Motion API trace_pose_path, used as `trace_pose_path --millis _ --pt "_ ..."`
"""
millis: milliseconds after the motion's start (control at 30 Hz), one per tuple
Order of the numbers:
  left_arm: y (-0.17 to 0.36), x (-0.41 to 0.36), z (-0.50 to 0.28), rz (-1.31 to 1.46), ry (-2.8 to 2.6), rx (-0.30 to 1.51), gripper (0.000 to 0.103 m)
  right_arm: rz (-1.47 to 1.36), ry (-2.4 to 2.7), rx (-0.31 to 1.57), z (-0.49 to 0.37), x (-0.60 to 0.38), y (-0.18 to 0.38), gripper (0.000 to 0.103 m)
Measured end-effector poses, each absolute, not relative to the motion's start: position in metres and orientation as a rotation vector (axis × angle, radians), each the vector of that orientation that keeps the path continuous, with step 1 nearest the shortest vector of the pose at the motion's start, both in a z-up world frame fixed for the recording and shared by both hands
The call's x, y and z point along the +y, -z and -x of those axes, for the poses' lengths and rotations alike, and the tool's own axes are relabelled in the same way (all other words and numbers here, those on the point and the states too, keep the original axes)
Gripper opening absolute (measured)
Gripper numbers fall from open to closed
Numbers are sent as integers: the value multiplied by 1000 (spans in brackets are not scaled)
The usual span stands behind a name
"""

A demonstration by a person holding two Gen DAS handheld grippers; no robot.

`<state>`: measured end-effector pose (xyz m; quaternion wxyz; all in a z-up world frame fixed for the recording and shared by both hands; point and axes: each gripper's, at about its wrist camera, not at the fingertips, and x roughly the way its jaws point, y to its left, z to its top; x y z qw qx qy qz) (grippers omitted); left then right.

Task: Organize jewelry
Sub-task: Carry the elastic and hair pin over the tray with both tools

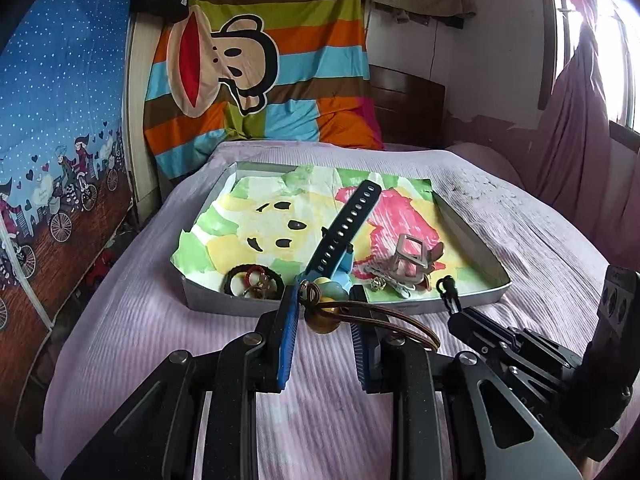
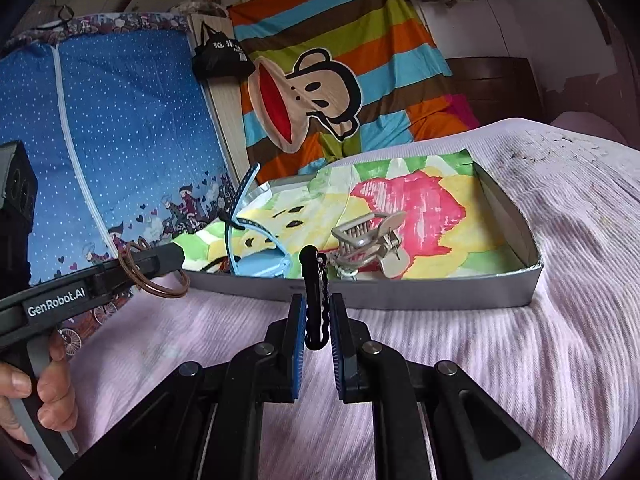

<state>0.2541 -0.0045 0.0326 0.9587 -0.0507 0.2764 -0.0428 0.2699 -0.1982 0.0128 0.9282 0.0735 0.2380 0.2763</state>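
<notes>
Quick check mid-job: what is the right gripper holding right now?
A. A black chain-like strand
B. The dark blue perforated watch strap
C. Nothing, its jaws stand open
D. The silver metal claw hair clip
A: in the right wrist view the right gripper has its jaws closed on the black chain-like strand, while the silver metal claw hair clip lies in the grey tray.

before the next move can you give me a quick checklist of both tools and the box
1. Left tool grips the brown cord bracelet with beads: ok; its loop hangs over one finger.
2. Right tool shut on the black chain piece: ok; its top sticks up.
3. Both loads off the bedspread: ok.
4. Free spot on the box lining: ok, the far half is bare.
5. Blue watch strap and metal hair claw crowd the near edge: not ok for dropping there.
6. Grip firmness on the chain: cannot tell.
</notes>
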Motion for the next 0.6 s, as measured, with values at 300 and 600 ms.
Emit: trace_pose_path --millis 300,600 --pt "-46 21 -278 129 18 536 21 -126 -559 441 -290 -185 -26 12" --pt "-39 39 -301 102 -14 560 21 -114 -558 415 -306 -176 -27 12"
